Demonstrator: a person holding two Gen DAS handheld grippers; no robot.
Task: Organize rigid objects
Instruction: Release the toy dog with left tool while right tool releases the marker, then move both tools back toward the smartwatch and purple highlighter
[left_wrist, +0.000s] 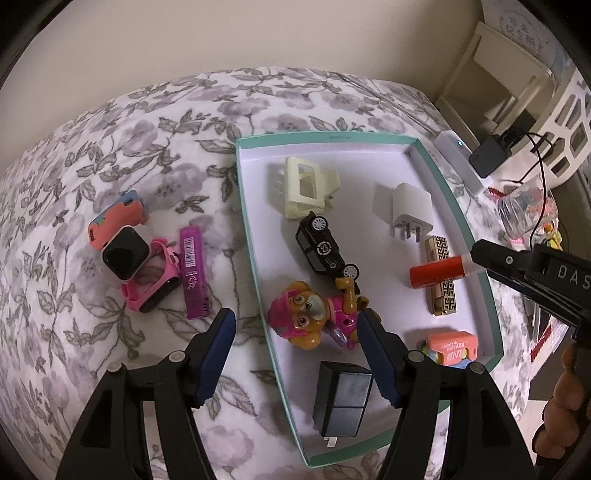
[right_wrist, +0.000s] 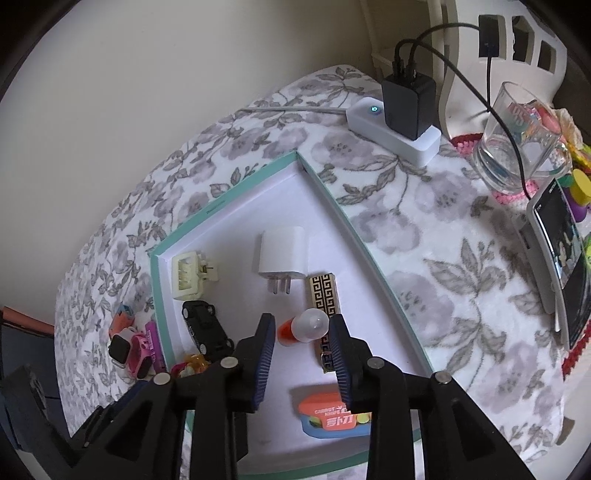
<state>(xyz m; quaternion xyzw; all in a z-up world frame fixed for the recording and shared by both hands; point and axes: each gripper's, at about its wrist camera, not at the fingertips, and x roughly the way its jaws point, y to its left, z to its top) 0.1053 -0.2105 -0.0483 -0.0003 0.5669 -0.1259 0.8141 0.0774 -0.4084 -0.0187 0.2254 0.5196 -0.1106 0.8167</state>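
A teal-rimmed white box lid (left_wrist: 243, 206) lies on the floral cloth. In it are a cream hair claw (left_wrist: 303, 188), a white plug (left_wrist: 410, 210), a black toy car (left_wrist: 325, 247), a pup figure (left_wrist: 310, 317), a black charger (left_wrist: 341, 400), a gold-patterned bar (left_wrist: 441, 295) and an orange carrot knife (left_wrist: 452, 347). My right gripper (right_wrist: 303, 338) has its jaws beside the white cap of a red-orange tube (right_wrist: 304, 326), which rests over the bar (right_wrist: 321, 291). My left gripper (left_wrist: 297, 334) is open above the pup figure. Left of the lid lie a pink smartwatch (left_wrist: 136, 266), a purple stick (left_wrist: 194, 271) and a coral case (left_wrist: 118, 218).
A white power strip (right_wrist: 395, 125) with a black adapter (right_wrist: 408, 103) sits beyond the lid. A glass cup (right_wrist: 517, 144), a phone (right_wrist: 557, 258) and small colourful items stand at the right. A white basket (left_wrist: 565, 122) is at the far right.
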